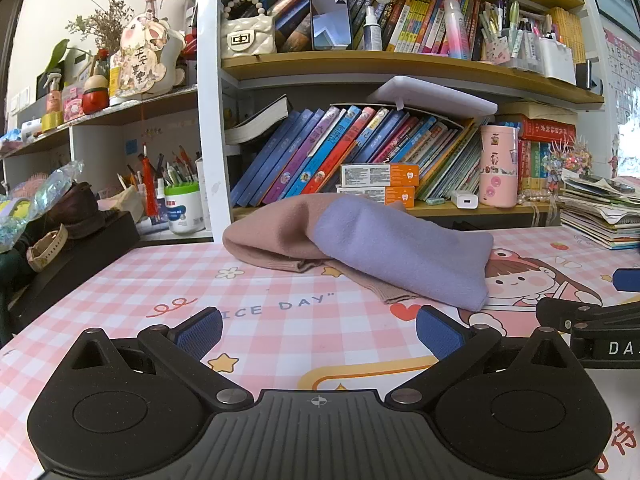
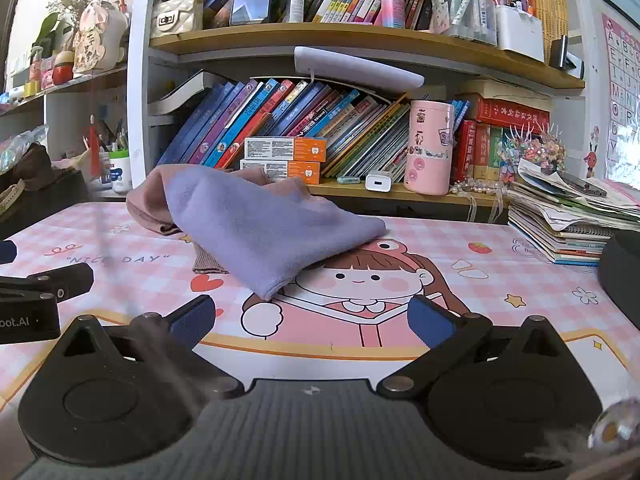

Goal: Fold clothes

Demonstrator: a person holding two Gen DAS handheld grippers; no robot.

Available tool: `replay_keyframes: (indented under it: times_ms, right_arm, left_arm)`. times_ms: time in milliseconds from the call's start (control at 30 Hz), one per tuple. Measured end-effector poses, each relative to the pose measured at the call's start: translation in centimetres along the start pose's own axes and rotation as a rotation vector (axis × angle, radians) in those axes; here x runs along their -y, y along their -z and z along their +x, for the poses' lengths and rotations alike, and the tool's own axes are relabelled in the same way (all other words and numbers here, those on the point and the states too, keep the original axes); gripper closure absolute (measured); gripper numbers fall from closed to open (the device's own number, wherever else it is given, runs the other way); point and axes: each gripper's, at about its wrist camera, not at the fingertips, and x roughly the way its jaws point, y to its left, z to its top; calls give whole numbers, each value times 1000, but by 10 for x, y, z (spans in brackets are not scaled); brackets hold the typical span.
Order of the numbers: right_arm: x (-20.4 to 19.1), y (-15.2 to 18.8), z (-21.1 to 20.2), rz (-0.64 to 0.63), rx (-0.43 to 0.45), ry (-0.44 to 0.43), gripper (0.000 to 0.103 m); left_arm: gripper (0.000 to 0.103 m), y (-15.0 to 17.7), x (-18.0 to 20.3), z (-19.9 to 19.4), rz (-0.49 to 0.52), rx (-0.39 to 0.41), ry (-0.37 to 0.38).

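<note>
We see the clothes bunched toward the back edge of the desk mat [image 1: 280,344]: a lilac garment [image 1: 400,252] draped over a dusty-pink knit [image 1: 272,236], just in front of the bookshelf [image 1: 360,64]. Our left gripper [image 1: 319,332] and right gripper [image 2: 310,320] hover near the front edge, fingers spread wide, holding nothing, well short of the pile.

left wrist: low over the mat [image 1: 120,280], faces the shelf [image 1: 360,64] at 12 o'clock, clothes [image 1: 360,248] near | right wrist: same height, just to the right, same facing | shared: clothes, mat, shelf; each view catches the other gripper at its edge
</note>
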Motion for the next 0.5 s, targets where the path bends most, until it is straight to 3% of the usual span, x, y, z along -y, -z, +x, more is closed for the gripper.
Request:
replay_keyframes:
  times_ms: [500]
  right_arm:
    - [0,0,0,1,-2,0,0]
  left_arm:
    - [0,-2,2,-1,0,-4,-1]
